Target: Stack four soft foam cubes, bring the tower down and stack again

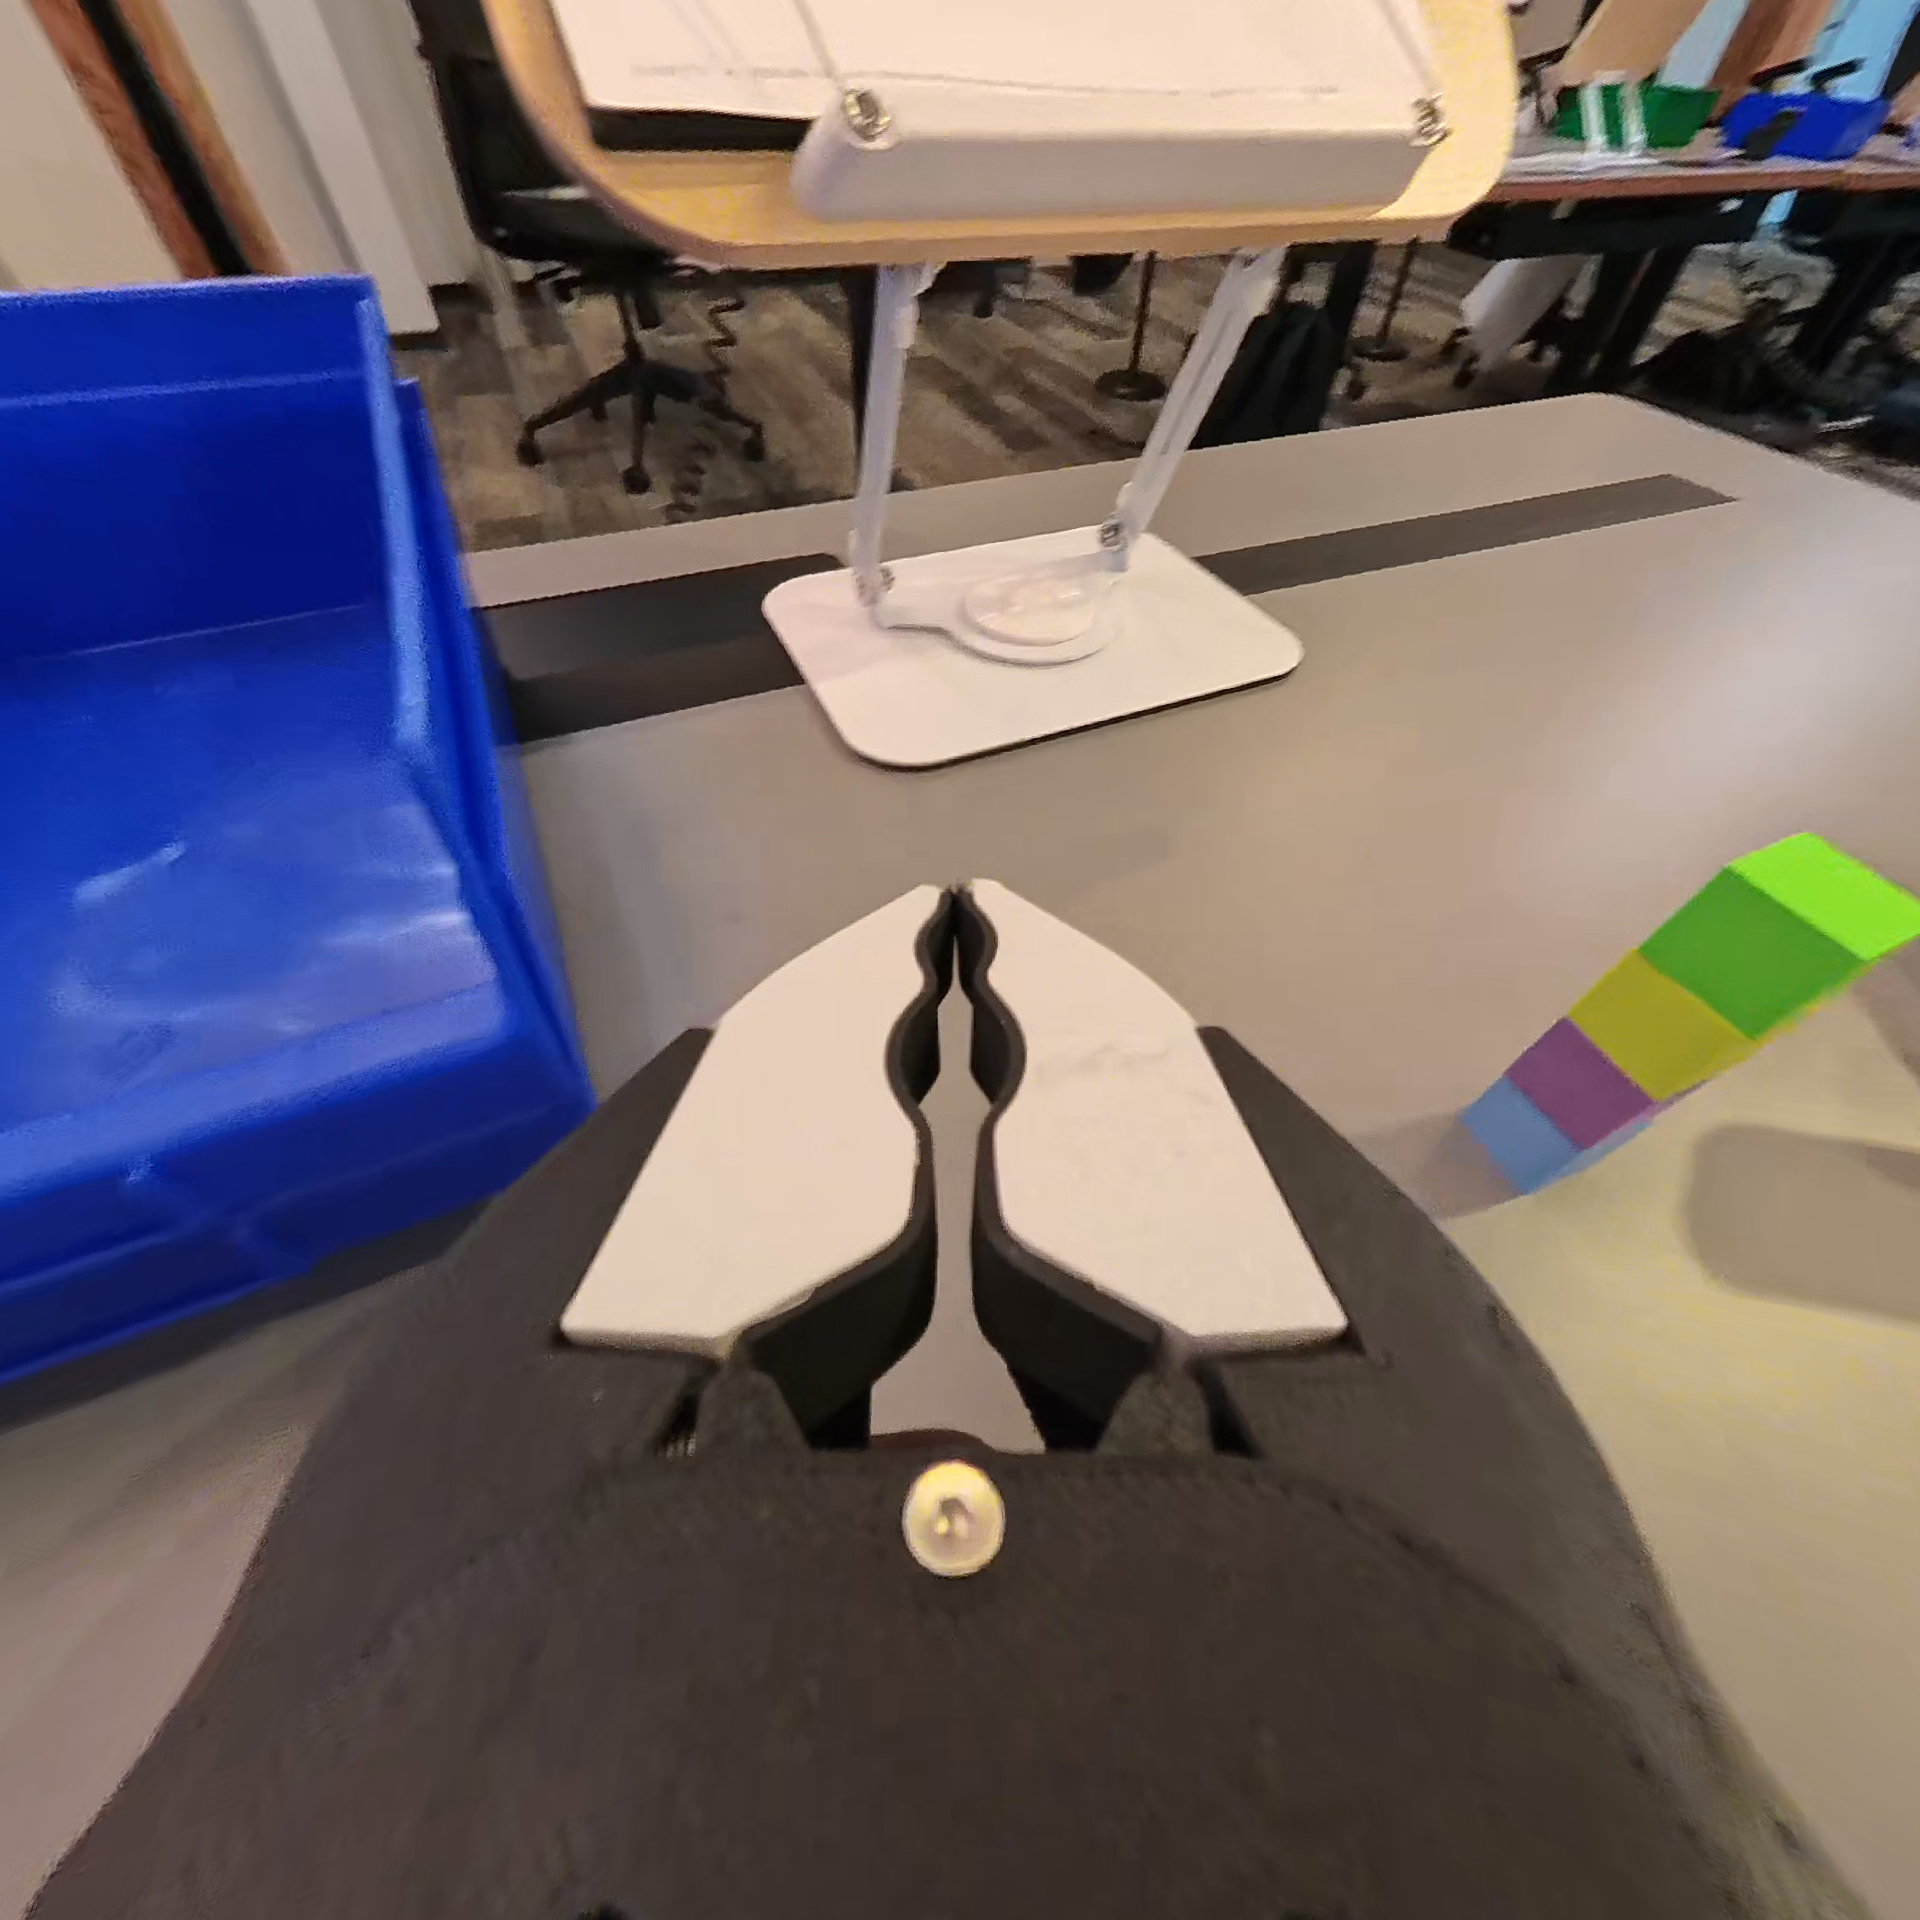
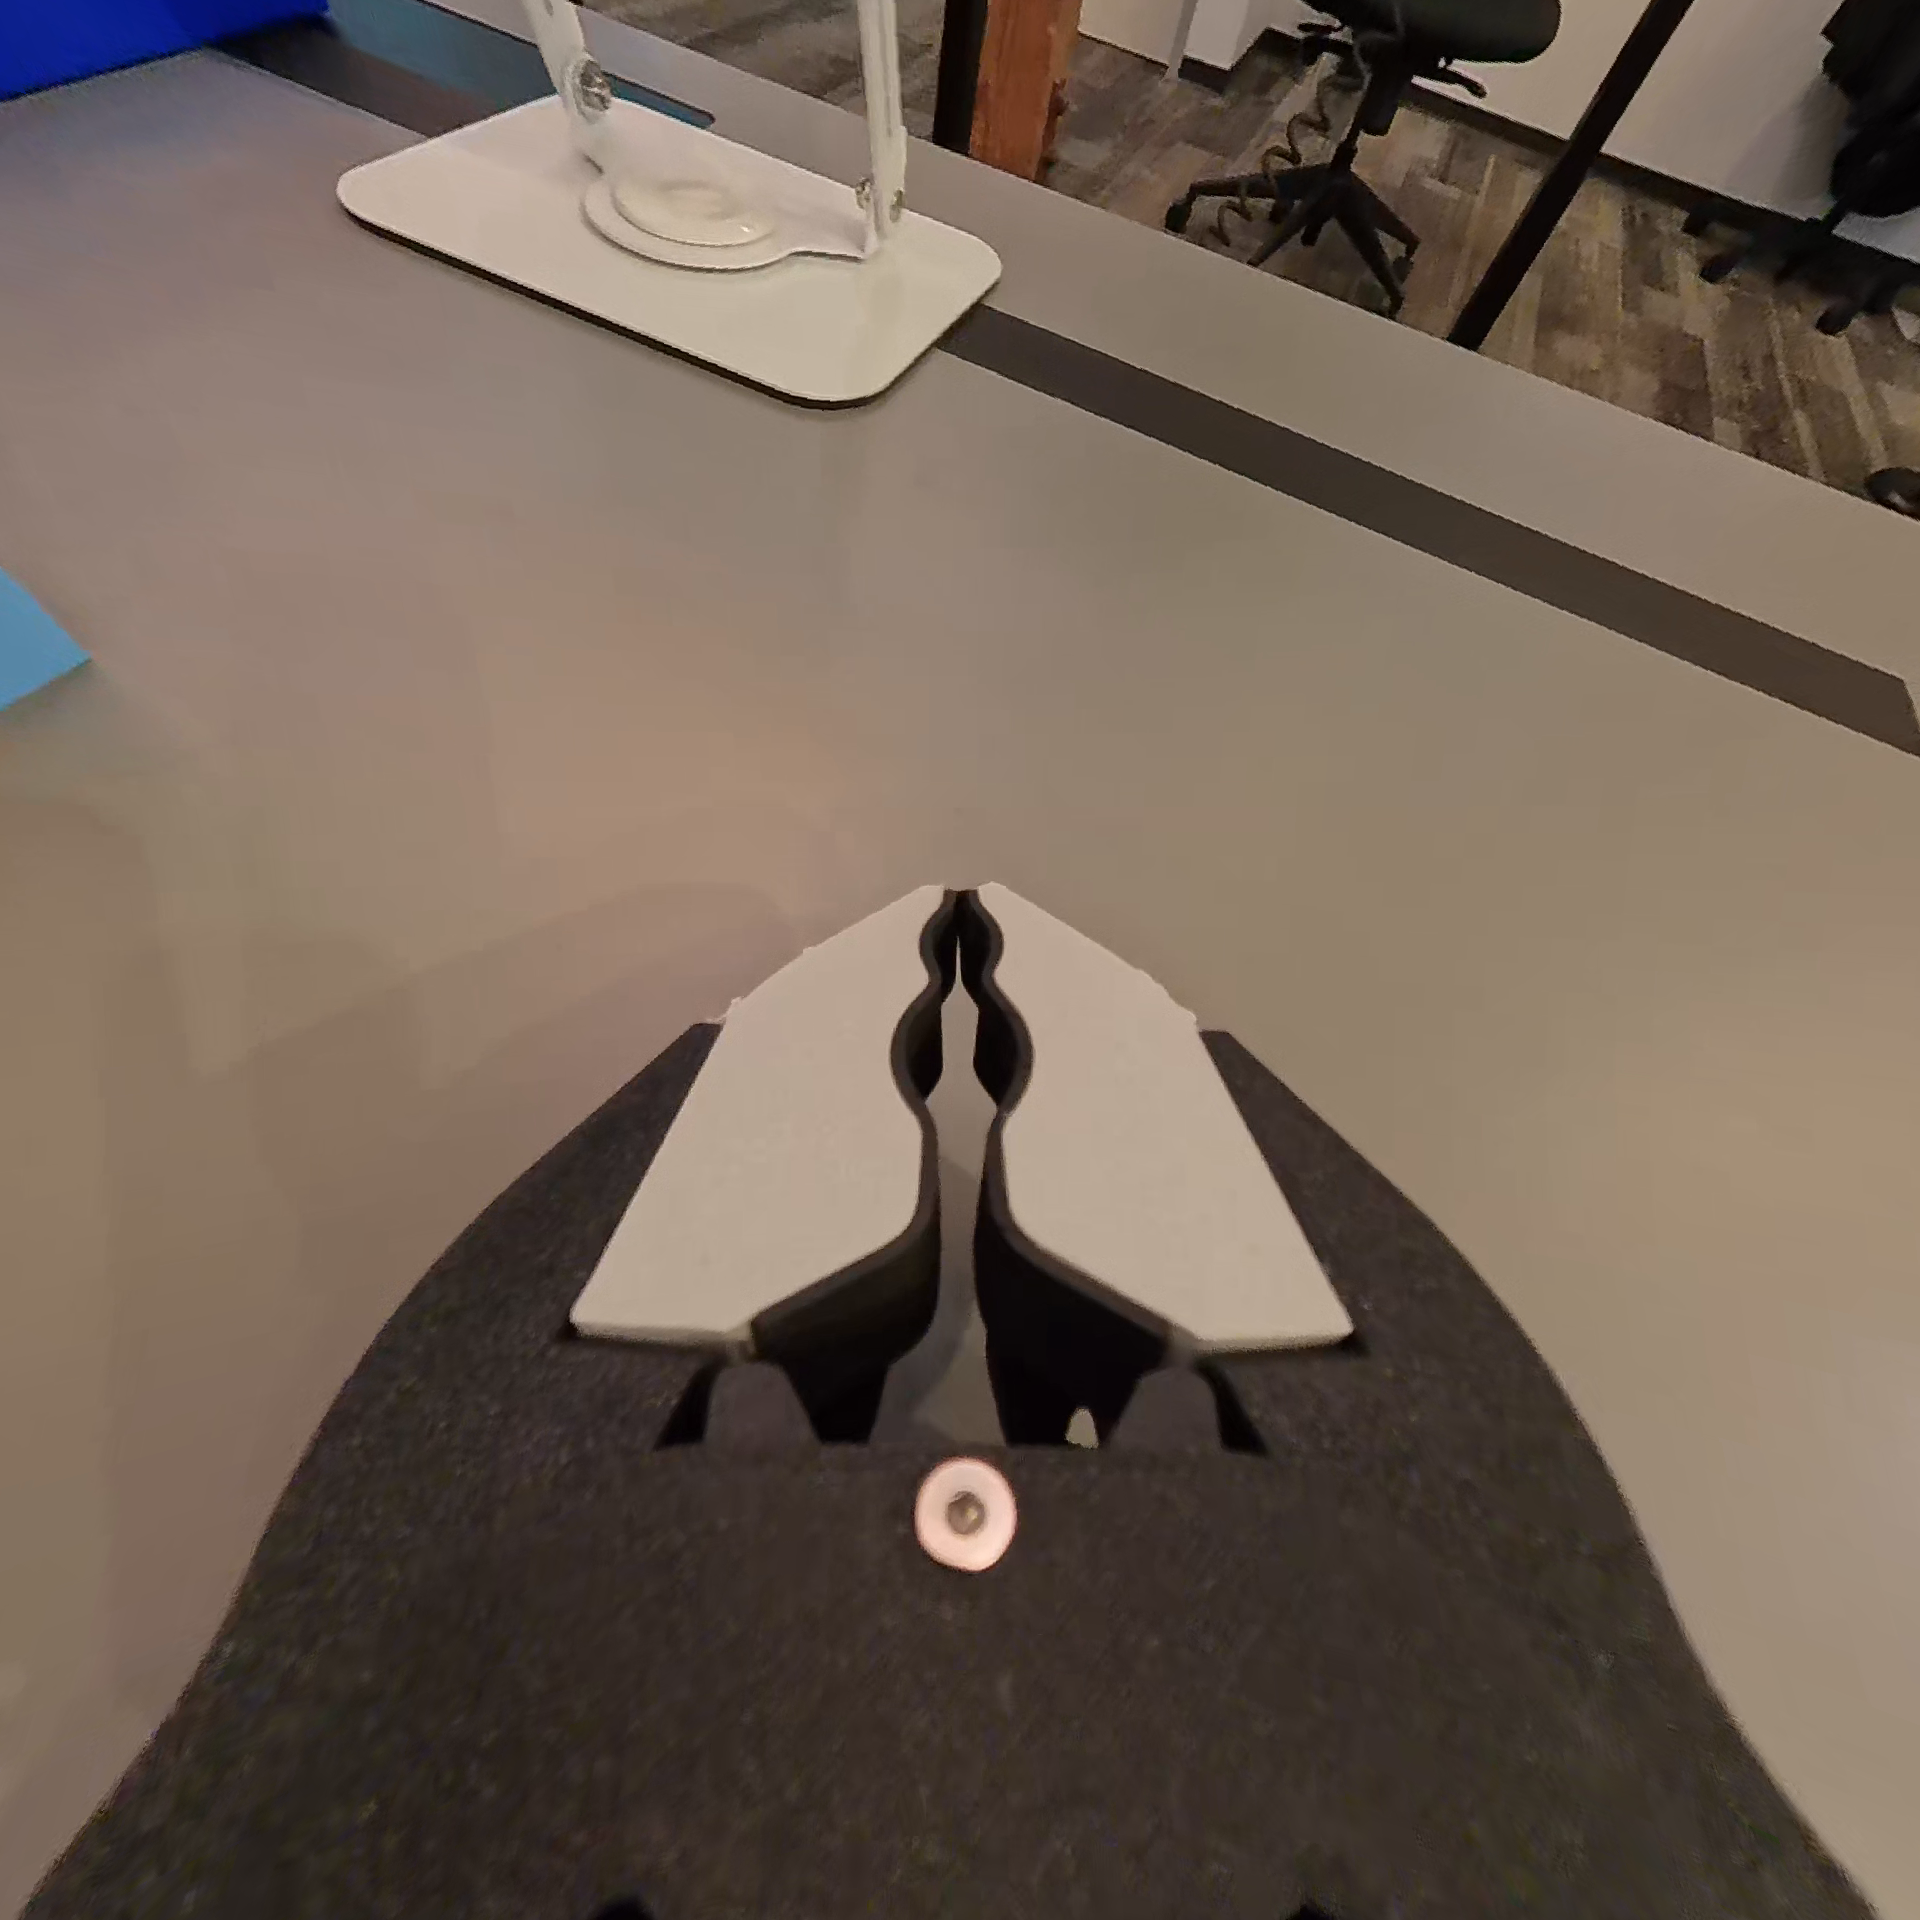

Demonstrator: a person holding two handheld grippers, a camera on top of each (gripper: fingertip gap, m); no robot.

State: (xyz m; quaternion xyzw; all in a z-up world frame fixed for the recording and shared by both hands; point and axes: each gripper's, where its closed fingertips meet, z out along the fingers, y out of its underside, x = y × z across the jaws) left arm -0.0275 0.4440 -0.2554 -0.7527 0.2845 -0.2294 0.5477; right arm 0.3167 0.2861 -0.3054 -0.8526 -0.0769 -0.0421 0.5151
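Hovering over the grey table with the left gripper clenched, fingertips meeting on nothing but air. Standing off to the right of it and slightly nearer, well apart from the tips: the tower of four foam cubes, appearing tilted at the edge of the wide-angle view, with the light blue cube at the bottom, then the purple cube, the yellow cube and the green cube on top. Sitting close on the left: a blue bin; farther ahead, a white lamp base. Pointing over bare tabletop with the right gripper, likewise clenched on nothing, the lamp base lying far to the left and a sliver of blue object showing at the left edge; unable to tell whether that sliver belongs to the cubes.
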